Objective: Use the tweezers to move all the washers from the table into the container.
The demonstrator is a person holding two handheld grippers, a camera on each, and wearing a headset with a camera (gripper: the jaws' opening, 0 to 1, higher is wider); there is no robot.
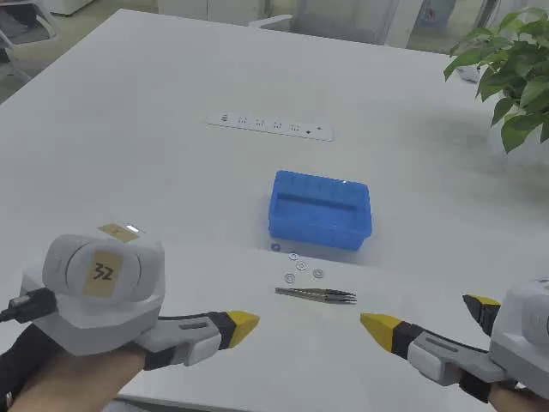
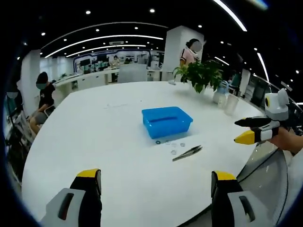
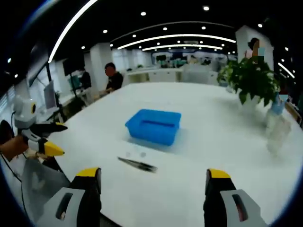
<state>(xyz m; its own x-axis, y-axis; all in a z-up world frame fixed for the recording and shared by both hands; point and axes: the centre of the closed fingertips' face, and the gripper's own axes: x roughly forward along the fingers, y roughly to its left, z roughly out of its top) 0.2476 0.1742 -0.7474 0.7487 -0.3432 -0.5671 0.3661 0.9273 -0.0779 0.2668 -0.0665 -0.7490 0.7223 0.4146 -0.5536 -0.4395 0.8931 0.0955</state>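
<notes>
On the white table [image 1: 129, 129], a pair of metal tweezers [image 1: 316, 294] lies flat and untouched, just on the near side of a small cluster of washers [image 1: 300, 265]. The washers rest on the table surface, close to the near wall of the blue container [image 1: 320, 209]. No washer is discernible inside the container.

The left gripper [image 2: 155, 176] is held over the near edge of the table, to the left of the tweezers. Its jaws are spread wide and hold nothing. The right gripper [image 3: 153, 173] is held to the right of the tweezers, its jaws likewise spread and empty. Both grippers are clear of the tweezers.

Probable hazards from this position:

- The tweezers are thin and lie flat. A jaw arriving too low or at an angle is likely to push them instead of seizing them.
- A pushed tool would slide into the washers just beyond it and scatter them.
- A grasp across both arms may clamp the tips closed, making the tool unusable.
- The washers are small and flat, so a tip pressed on a rim may flick one away.
</notes>
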